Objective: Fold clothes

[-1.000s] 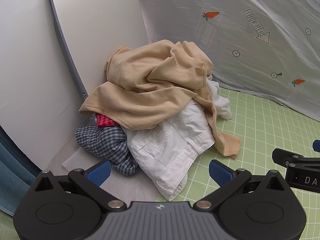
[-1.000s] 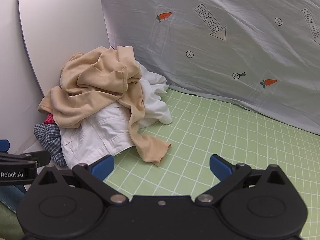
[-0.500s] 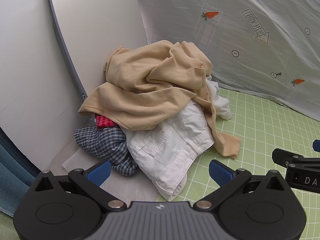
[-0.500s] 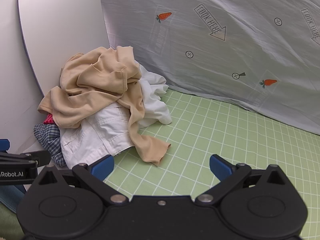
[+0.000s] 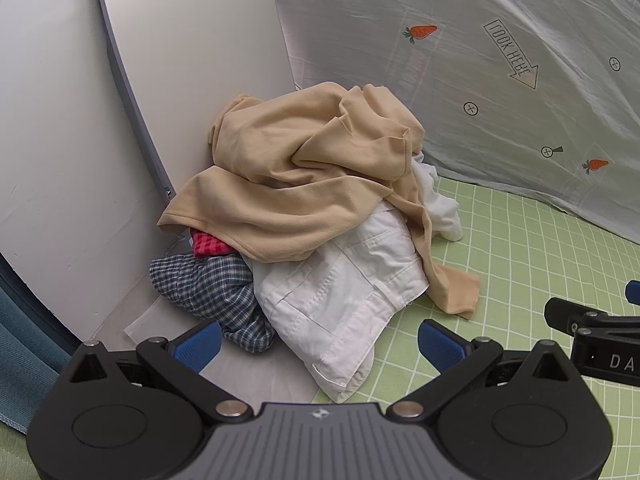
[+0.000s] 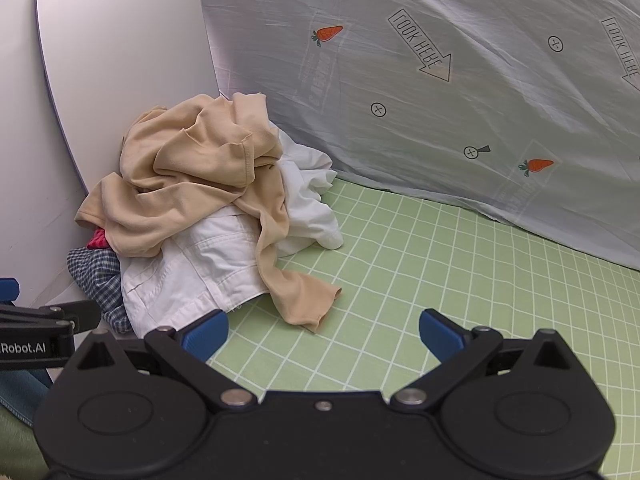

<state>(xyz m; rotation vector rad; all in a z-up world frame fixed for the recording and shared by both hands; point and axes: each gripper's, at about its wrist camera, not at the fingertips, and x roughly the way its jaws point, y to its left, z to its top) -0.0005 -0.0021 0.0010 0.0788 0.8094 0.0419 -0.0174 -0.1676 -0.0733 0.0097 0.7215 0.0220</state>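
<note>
Item: corner pile of unfolded laundry, listed left to right.

1. White panel, upright, forming the left wall; the pile leaned against it.
2. Checked blue shirt, lowest at the left of the pile, with a red checked cloth tucked just above it; what kind of garment the red one was could not be told, most of it being hidden.
3. Tan top, draped over the whole heap, one sleeve trailing down to the green grid mat.
4. White trousers, under the tan top, stitched seams and pocket showing.
5. White shirt, crumpled at the right of the pile, touching the mat.
6. Grey sheet, hung as a backdrop to the right.

Tools: left gripper, claw spread wide, empty, near the trousers' edge. Right gripper, claw likewise spread, empty, over bare mat just beside the tan sleeve.

Step in hand: judged as the start, choosing a garment; nothing was folded yet. The next move would likely call for pinching the tan top, uppermost, and drawing it onto the open mat without dragging the rest along.

Writing: "LOOK HERE" in arrows on the sheet, mirrored, among carrot prints; "Robot.AI" on the left gripper as seen from the right wrist; "DA", cut off, on the right gripper.
</note>
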